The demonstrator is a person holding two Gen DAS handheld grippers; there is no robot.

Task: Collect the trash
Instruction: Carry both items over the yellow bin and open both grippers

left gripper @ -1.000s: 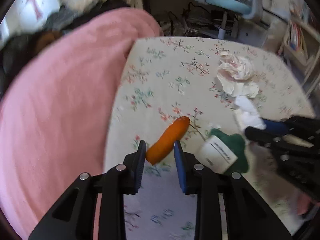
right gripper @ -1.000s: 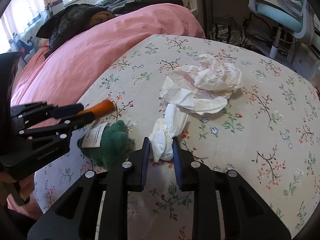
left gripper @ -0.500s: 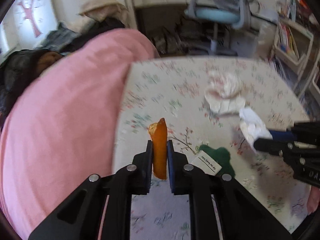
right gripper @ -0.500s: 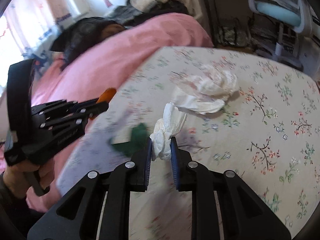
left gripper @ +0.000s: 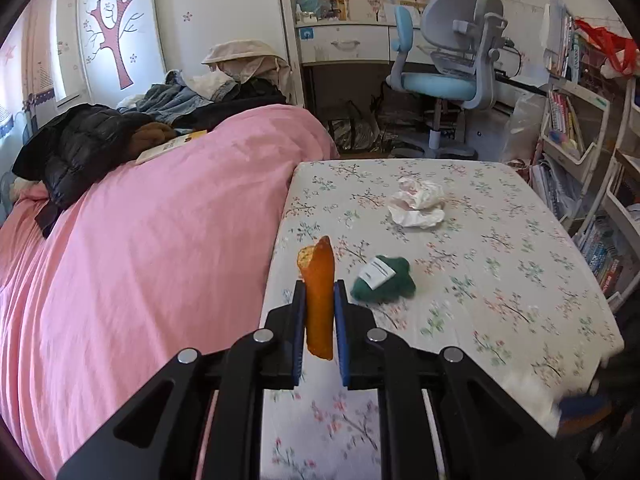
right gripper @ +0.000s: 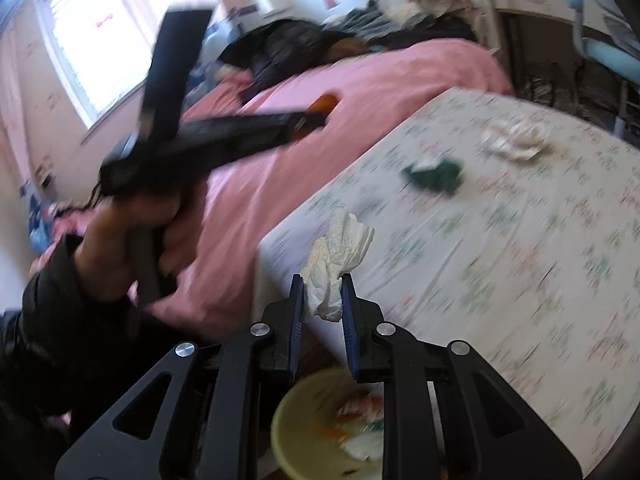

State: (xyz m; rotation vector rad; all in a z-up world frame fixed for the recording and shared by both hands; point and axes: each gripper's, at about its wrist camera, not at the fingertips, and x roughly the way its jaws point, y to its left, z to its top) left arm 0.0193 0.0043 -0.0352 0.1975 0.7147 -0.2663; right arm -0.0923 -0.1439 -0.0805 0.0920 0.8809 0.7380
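My left gripper point(left gripper: 318, 292) is shut on an orange peel strip point(left gripper: 319, 296), held upright above the floral bed sheet point(left gripper: 480, 280). A crumpled white tissue wad point(left gripper: 418, 203) and a green fuzzy piece with a white label point(left gripper: 382, 280) lie on the sheet beyond it. My right gripper point(right gripper: 322, 286) is shut on a twisted white tissue point(right gripper: 335, 264), raised off the sheet's near edge. Below it sits a pale yellow bin point(right gripper: 320, 428) holding scraps. In the blurred right wrist view the left gripper point(right gripper: 312, 118) with the orange peel point(right gripper: 325, 103) is carried by a hand point(right gripper: 132, 240).
A pink duvet point(left gripper: 140, 260) covers the bed to the left, with dark jackets point(left gripper: 88, 140) and a book piled on it. A blue-grey desk chair point(left gripper: 444, 72) and desk stand behind. Bookshelves point(left gripper: 580, 168) line the right side.
The left gripper closed on the orange peel and lifted it off the sheet. The right gripper lifted the white tissue and swung back over the yellow bin.
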